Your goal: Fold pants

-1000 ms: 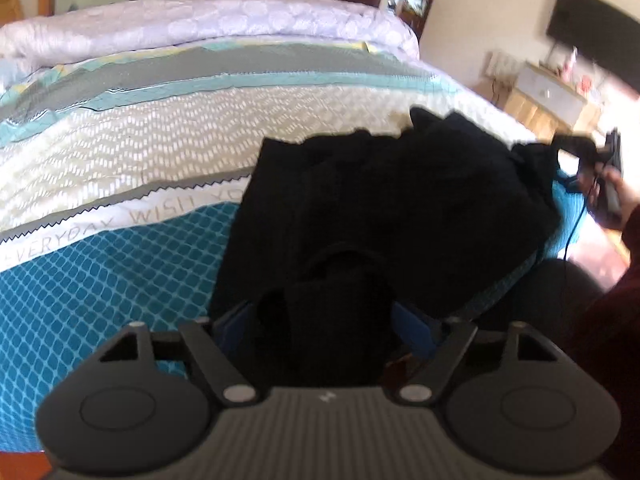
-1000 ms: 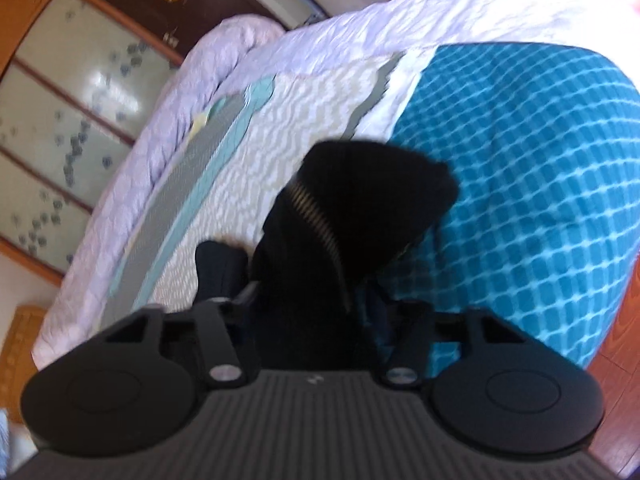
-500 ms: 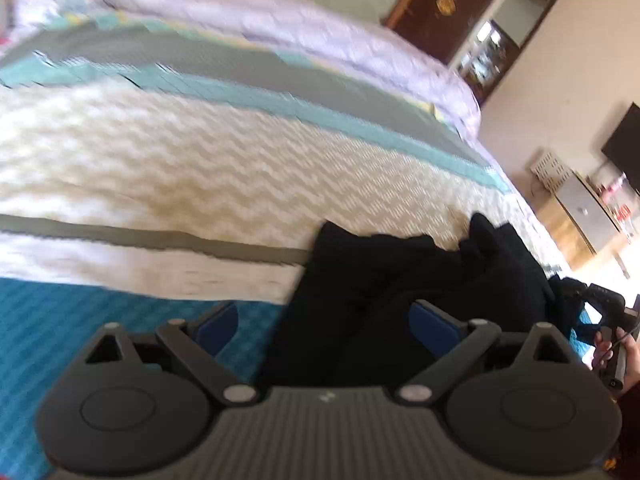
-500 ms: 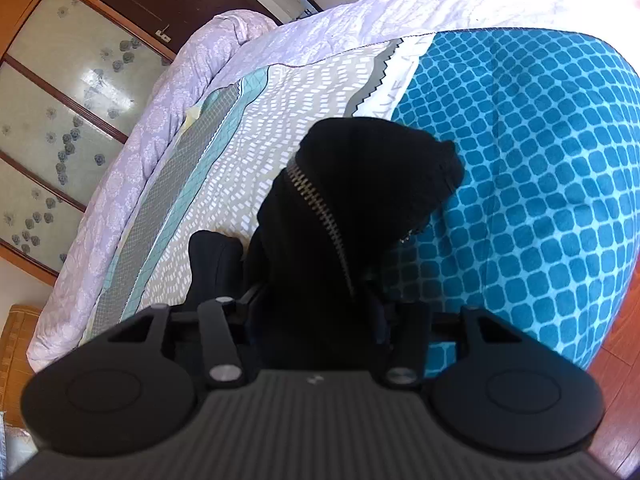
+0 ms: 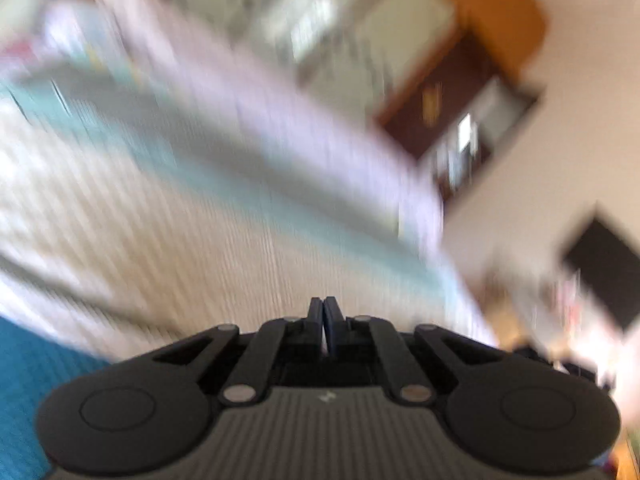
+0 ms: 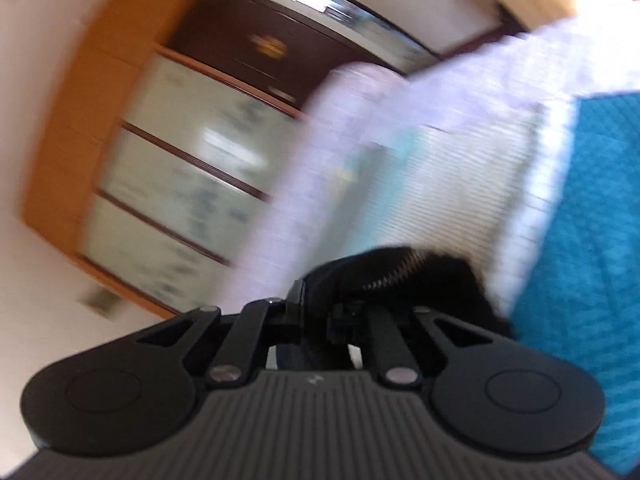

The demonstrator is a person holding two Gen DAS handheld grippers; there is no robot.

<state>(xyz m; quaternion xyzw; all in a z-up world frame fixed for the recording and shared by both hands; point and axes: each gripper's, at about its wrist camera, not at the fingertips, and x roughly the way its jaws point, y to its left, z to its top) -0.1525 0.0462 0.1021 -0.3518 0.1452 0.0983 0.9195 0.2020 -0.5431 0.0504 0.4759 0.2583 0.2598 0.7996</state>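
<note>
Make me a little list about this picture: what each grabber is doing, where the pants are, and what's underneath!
left gripper: shut, nothing between its fingers
right gripper: jaws closing, black cloth between them
pants: black, zipper showing, bunched at the right gripper
bed cover: teal and pale patterned bands
picture: blurry in both views

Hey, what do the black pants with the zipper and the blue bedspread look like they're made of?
Black pants: soft matte woven fabric, probably; it bunches limply, with a metal-looking zipper. Blue bedspread: seemingly quilted textile, matte, with a raised grid pattern. Blur leaves both uncertain.
</note>
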